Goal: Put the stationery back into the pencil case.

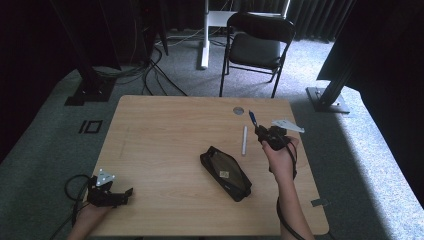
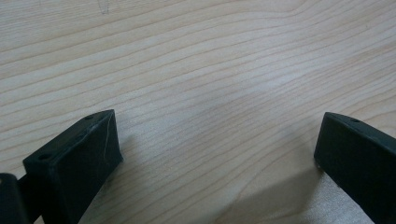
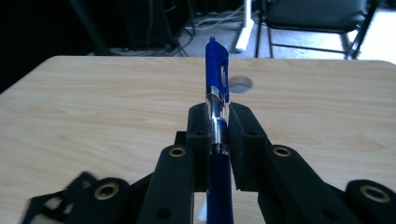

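**Blue pen clamped in right jaws, raised over the worktop**

Right gripper (image 1: 261,134): jaws closed on the blue pen (image 3: 217,100), gripping it at the clear mid-section of its barrel. In the right gripper view the pen runs straight along the line of the jaws, clip end pointing away toward the far edge of the worktop (image 1: 165,130). In the high view the pen's tip end sticks out beyond the gripper toward the far right part of the worktop, clear of the surface.

Left gripper (image 1: 107,192): sits at the near left corner of the worktop, jaws wide apart, bare wood grain between them in the left gripper view. Nothing held.

Other items, high view: a white pen (image 1: 244,140) lies flat just left of the right gripper. A black case (image 1: 226,173) lies diagonally near the middle of the worktop, nearer the person than the white pen. A round grommet hole (image 1: 238,110) sits by the far edge. A black chair (image 1: 257,42) stands beyond the worktop.
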Demonstrator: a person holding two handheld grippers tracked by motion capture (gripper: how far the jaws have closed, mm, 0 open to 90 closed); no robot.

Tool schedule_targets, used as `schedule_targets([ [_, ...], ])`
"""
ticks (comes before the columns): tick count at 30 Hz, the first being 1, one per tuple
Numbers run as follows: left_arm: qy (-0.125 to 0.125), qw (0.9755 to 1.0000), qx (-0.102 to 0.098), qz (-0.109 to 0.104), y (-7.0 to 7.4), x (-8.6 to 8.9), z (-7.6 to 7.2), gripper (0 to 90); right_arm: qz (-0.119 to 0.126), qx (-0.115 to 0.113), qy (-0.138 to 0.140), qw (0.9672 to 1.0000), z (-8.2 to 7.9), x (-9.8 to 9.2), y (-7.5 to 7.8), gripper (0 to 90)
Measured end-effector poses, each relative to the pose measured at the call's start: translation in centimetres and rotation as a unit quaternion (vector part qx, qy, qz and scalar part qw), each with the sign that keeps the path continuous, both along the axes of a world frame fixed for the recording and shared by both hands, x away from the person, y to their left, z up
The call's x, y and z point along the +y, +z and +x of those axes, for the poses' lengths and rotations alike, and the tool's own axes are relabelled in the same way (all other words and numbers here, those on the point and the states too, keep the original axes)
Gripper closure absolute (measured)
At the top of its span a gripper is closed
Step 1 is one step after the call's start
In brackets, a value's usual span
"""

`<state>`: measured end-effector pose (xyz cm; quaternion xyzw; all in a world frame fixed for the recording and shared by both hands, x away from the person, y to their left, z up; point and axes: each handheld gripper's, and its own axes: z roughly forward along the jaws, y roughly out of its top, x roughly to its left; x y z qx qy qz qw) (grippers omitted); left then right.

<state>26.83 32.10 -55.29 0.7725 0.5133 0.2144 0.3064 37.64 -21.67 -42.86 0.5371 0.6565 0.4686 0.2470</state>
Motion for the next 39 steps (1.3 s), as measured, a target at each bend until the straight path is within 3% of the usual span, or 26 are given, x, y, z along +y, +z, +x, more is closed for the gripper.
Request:
schedule_targets([
  [7,0.000,1.0000,-0.001,0.000,0.0,0.0,0.0,0.6,0.004,-0.016,0.046,0.9988,-1.7,1.8,1.3,79.6],
  [14,0.000,1.0000,-0.001,0.000,0.0,0.0,0.0,0.6,0.000,-0.021,0.084,0.9963,-3.2,3.3,1.6,79.6],
  [24,0.000,1.0000,-0.001,0.000,0.0,0.0,0.0,0.6,-0.004,-0.016,0.123,0.9923,-4.7,4.7,0.9,79.6],
  [39,0.001,1.0000,0.000,-0.001,0.0,0.0,0.0,0.6,-0.012,0.019,0.171,0.9850,-6.1,6.2,-1.7,79.6],
])
